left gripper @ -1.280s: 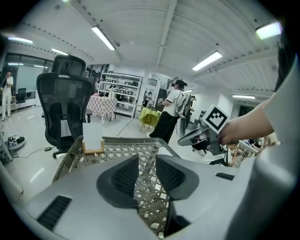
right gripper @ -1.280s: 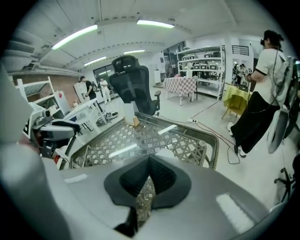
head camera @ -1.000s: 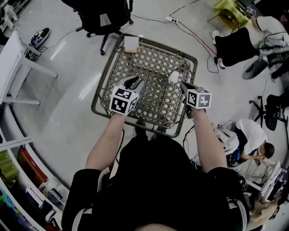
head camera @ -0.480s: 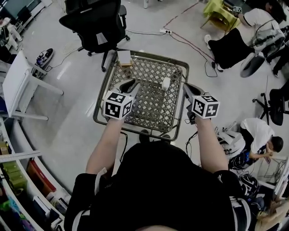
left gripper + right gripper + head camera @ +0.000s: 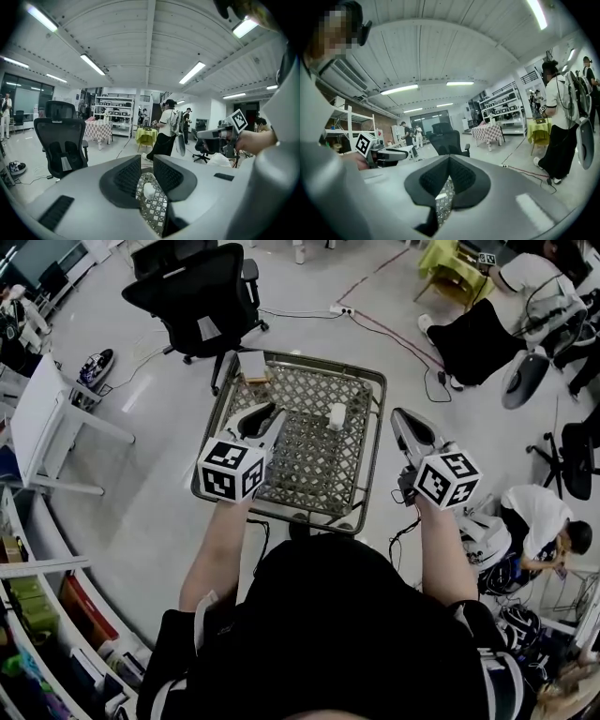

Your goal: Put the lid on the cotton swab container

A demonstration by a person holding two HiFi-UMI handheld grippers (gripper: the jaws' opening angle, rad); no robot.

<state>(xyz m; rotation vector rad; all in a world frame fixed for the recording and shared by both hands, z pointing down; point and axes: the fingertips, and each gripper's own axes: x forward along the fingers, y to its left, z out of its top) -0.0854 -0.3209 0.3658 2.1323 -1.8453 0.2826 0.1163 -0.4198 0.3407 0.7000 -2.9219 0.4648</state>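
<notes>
Seen from the head view, you hold the left tongs [image 5: 265,418] over the left side of the lattice tabletop [image 5: 314,465] and the right tongs [image 5: 405,423] at its right edge. The white cotton swab container [image 5: 337,415] stands on the tabletop between them, untouched. In the left gripper view, the left tongs [image 5: 146,161] stand slightly apart and empty, with the cotton swab container [image 5: 148,190] visible through the gap. In the right gripper view, the right tongs [image 5: 449,161] are pressed together at the tips, holding nothing.

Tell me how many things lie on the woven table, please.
2. A small white container is near the middle of the table; a pale box sits at its far left corner. The left gripper covers part of the top, so more may be hidden.
</notes>
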